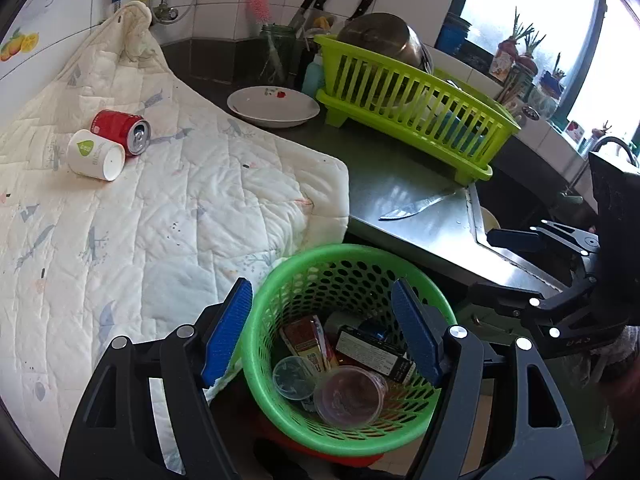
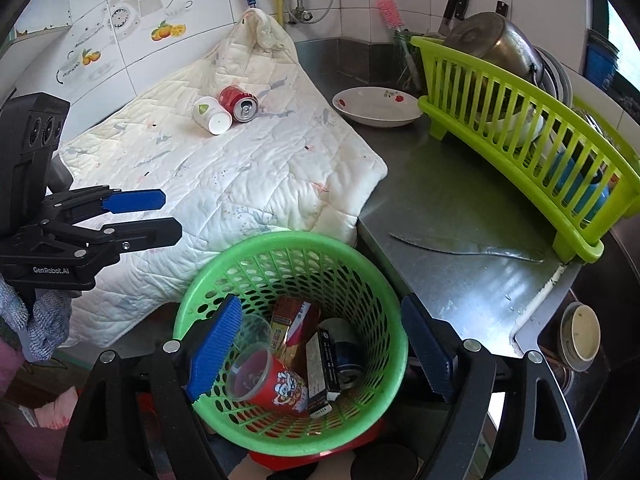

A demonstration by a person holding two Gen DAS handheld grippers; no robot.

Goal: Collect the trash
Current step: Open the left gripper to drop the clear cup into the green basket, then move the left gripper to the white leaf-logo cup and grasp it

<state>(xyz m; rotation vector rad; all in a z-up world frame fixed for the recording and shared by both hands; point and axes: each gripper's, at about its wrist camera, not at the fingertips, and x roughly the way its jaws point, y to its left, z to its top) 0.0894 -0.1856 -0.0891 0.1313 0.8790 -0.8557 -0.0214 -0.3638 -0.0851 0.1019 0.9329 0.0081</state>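
Observation:
A green mesh basket [image 1: 344, 250] [image 2: 280, 240] stands below the counter edge. It holds clear plastic cups [image 1: 348, 396], a red printed cup [image 2: 276, 384], small cartons [image 2: 320, 372] and a can [image 2: 348, 364]. My left gripper [image 1: 322, 332] hovers open over the basket with nothing between its blue pads, and shows in the right wrist view at the left [image 2: 170, 216]. My right gripper [image 2: 322, 348] is open over the same basket and shows side-on in the left wrist view [image 1: 486, 266]. On the quilted white cloth [image 1: 180, 200] [image 2: 240, 184] lie a red drink can [image 1: 120, 130] [image 2: 239, 103] and a white paper cup [image 1: 96, 154] [image 2: 211, 114], touching each other.
A lime dish rack [image 1: 408, 96] [image 2: 520, 128] with a pot and dishes stands on the steel counter. A white plate [image 1: 274, 106] [image 2: 376, 106] sits beside it, and a knife [image 1: 416, 208] [image 2: 460, 248] lies on the counter. The sink [image 2: 580, 332] at the right holds a bowl. Something red sits under the basket.

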